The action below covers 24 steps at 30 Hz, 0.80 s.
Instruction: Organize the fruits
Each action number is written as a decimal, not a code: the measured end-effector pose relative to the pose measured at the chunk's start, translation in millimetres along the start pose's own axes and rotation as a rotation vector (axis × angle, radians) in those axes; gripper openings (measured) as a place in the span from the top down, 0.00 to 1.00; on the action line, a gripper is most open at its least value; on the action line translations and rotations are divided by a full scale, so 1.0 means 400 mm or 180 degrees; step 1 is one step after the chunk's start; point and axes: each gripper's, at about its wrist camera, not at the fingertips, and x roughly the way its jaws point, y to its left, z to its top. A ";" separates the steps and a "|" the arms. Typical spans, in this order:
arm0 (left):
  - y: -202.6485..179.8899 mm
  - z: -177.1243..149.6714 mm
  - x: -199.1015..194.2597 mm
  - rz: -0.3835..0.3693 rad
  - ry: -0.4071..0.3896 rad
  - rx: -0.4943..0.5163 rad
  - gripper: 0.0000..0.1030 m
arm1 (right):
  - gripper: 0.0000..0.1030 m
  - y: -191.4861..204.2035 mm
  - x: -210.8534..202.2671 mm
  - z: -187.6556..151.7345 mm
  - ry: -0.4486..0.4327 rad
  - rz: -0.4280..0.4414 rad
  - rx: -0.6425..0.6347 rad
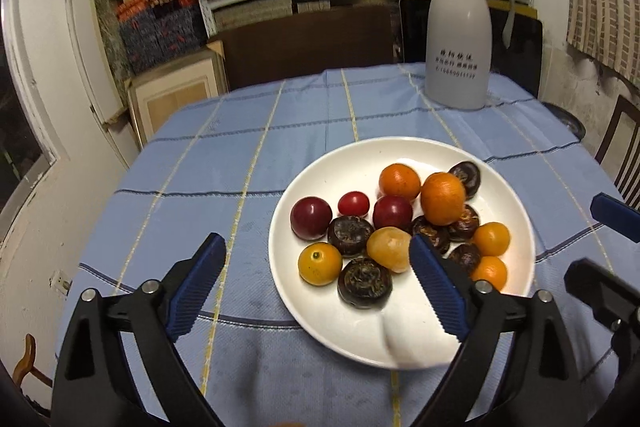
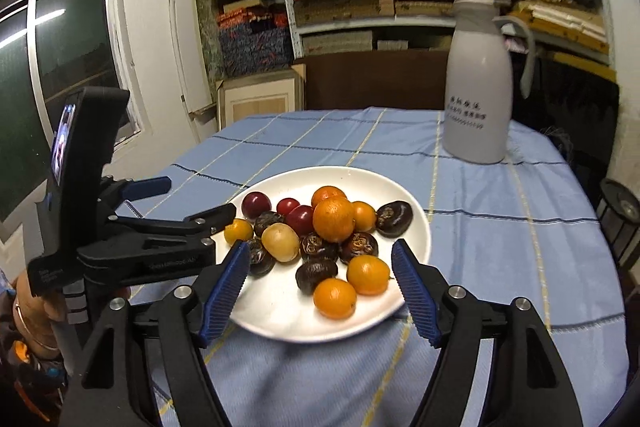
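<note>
**Two grippers standing open over one plate of fruit**

We are holding the left gripper point(image 1: 316, 255) with its jaws spread wide and nothing between them; its right finger point(image 1: 436, 283) is overlapping the plate point(image 1: 340, 163) in the lower middle of the left view, while the other finger is over the tablecloth point(image 1: 200, 163). We are keeping the right gripper point(image 2: 320, 263) released too, its blue pads flanking the near rim of the plate point(image 2: 416, 223) at the lower centre of its view; no fruit is gripped. Oranges point(image 2: 333, 219), red plums point(image 2: 300, 220), dark water chestnuts point(image 2: 394, 213) and a pale yellow fruit point(image 2: 280, 242) are all sitting on the plate; a white jug point(image 2: 478, 79) is standing at the upper right.
</note>
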 end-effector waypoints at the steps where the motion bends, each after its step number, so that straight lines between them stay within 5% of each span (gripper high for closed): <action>1: -0.002 -0.004 -0.019 0.0020 -0.0066 0.0000 0.08 | 0.24 0.004 -0.014 -0.007 -0.0045 -0.0025 -0.0021; 12: -0.024 -0.021 -0.154 0.0034 -0.0512 0.0079 0.05 | 0.19 0.053 -0.112 -0.048 -0.0380 -0.0228 -0.0255; 24: -0.010 -0.026 -0.164 0.0031 -0.0558 -0.0008 0.05 | 0.19 0.048 -0.096 -0.062 -0.0314 -0.0269 -0.0187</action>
